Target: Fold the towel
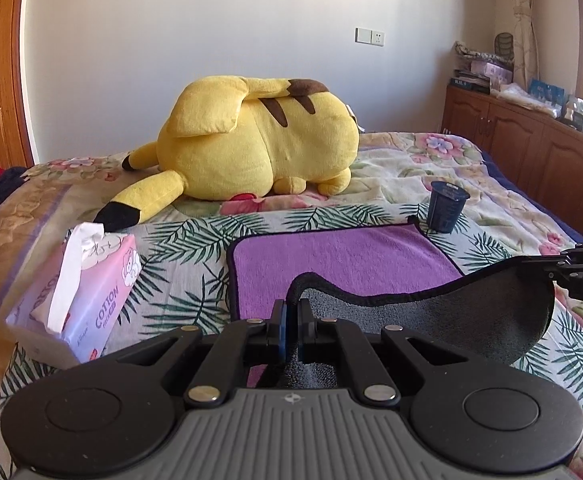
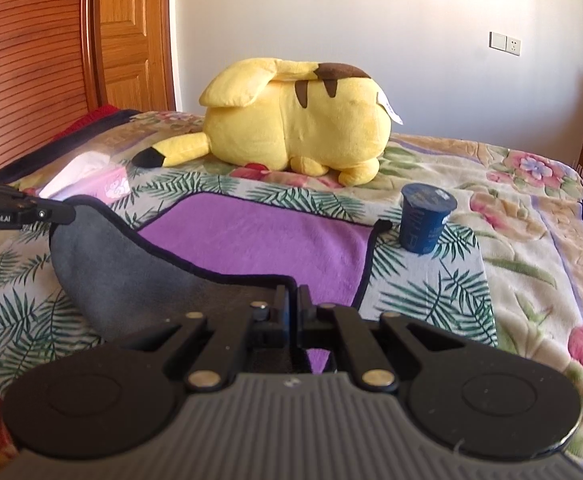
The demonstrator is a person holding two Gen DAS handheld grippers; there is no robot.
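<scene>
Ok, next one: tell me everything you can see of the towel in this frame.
The towel is purple on top, grey underneath, with dark piping along the edges; it looks like soft microfibre. Its far part lies flat on the floral blanket. The near edge is lifted and turned over, showing the grey side: the left gripper pinches one near corner, the right gripper the other, and the edge sags between them. A dark blue cup stands just past its far right corner.

fuzzy cloth towel (image 1: 343,256), matt plastic cup (image 1: 446,207).
</scene>
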